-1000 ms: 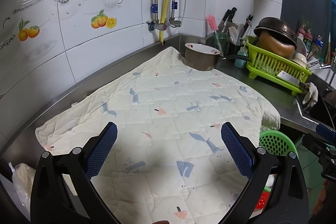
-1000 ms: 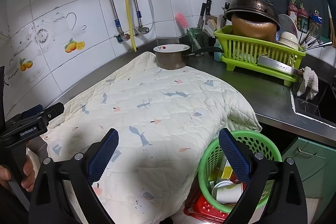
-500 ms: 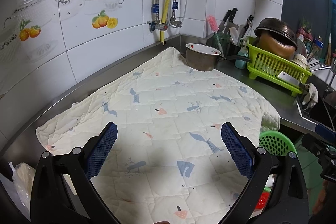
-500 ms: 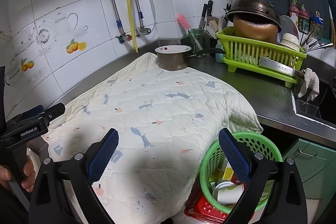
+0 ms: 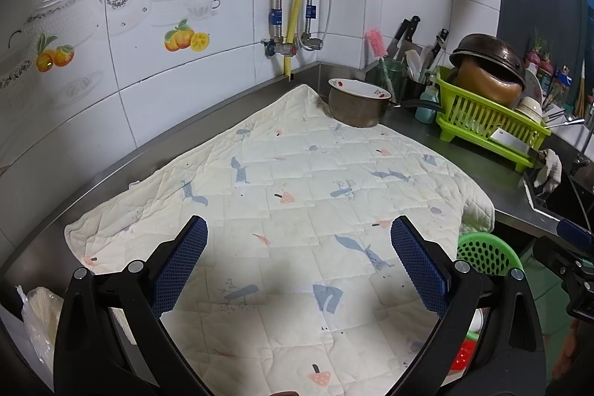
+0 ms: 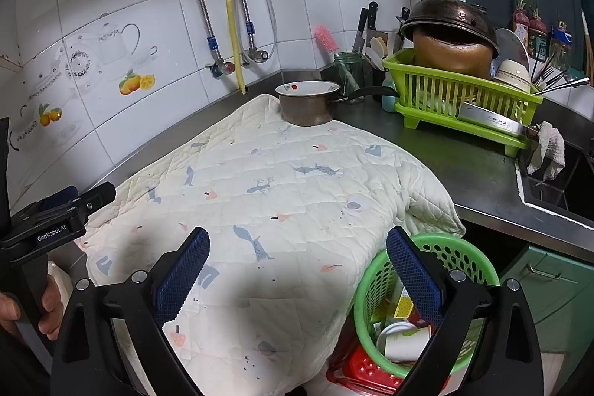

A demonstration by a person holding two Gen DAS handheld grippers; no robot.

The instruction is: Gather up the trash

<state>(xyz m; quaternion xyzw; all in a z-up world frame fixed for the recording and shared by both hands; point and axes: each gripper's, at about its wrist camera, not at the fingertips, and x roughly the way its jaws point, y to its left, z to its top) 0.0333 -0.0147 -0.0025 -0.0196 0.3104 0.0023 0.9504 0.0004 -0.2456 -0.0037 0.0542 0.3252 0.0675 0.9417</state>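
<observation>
Quilted mat [image 5: 297,195] half hides trash basket [image 6: 456,258]; both tongs [image 5: 299,240] [image 6: 297,247] gape wide, empty.

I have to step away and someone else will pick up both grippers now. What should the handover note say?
Left gripper: open, empty, over the quilted cloth on the counter.
Right gripper: open, empty, over the cloth's front edge, beside the green basket.
Green basket: on the floor below the counter edge, already holding a paper cup and some packaging; a red basket sits under it.
Done: no loose trash shows on the cloth.
Left: a plastic bag shows at the far left edge in the left wrist view; check whether it is trash. Pot and dish rack look like kitchenware, not trash.
</observation>
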